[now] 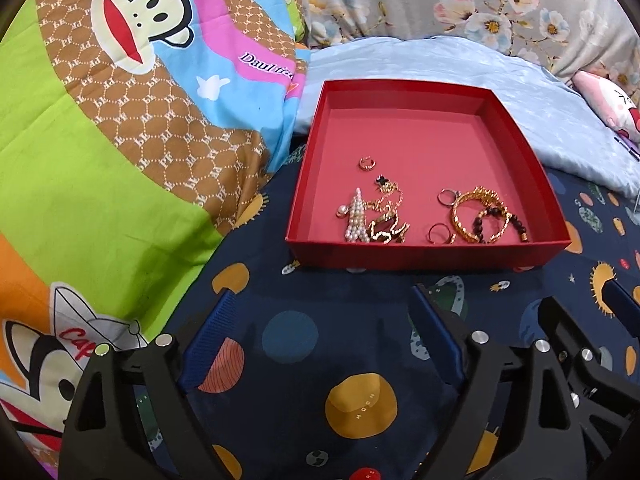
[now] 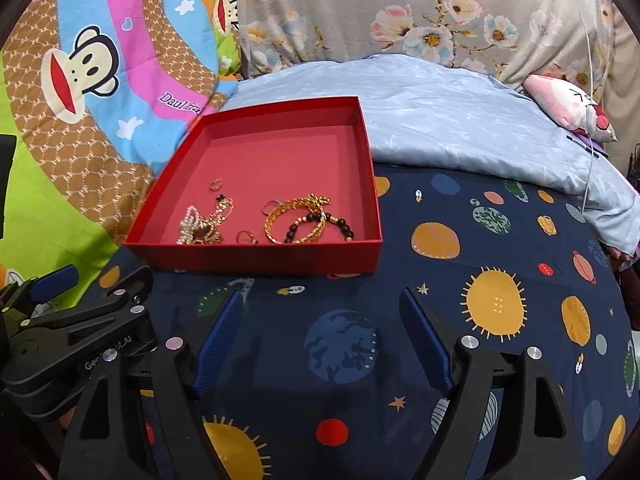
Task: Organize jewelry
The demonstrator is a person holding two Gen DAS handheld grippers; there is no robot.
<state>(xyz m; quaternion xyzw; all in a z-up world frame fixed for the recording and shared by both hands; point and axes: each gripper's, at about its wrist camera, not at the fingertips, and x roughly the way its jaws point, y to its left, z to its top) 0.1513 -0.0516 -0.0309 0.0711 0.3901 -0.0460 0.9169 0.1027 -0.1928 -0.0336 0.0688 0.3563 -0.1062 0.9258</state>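
Note:
A shallow red box [image 1: 424,258] [image 2: 256,258] lies on the navy space-print sheet. Inside are a pearl hair clip [image 1: 356,218], a gold chain [image 1: 390,220], a small gold ring [image 1: 367,163], thin rings [image 1: 446,197], gold bangles [image 1: 478,214] [image 2: 294,216] and a dark bead bracelet [image 1: 500,222] [image 2: 320,226]. A tiny earring [image 2: 418,195] lies on the sheet right of the box. My left gripper [image 1: 322,292] is open and empty in front of the box. My right gripper [image 2: 322,296] is open and empty, just right of the left one [image 2: 56,280].
A cartoon-monkey quilt [image 1: 100,140] rises on the left. A pale blue pillow [image 2: 460,120] lies behind and right of the box, with a floral cushion [image 2: 400,8] behind it. A pink plush toy [image 2: 568,108] and a white cable [image 2: 591,120] are at the far right.

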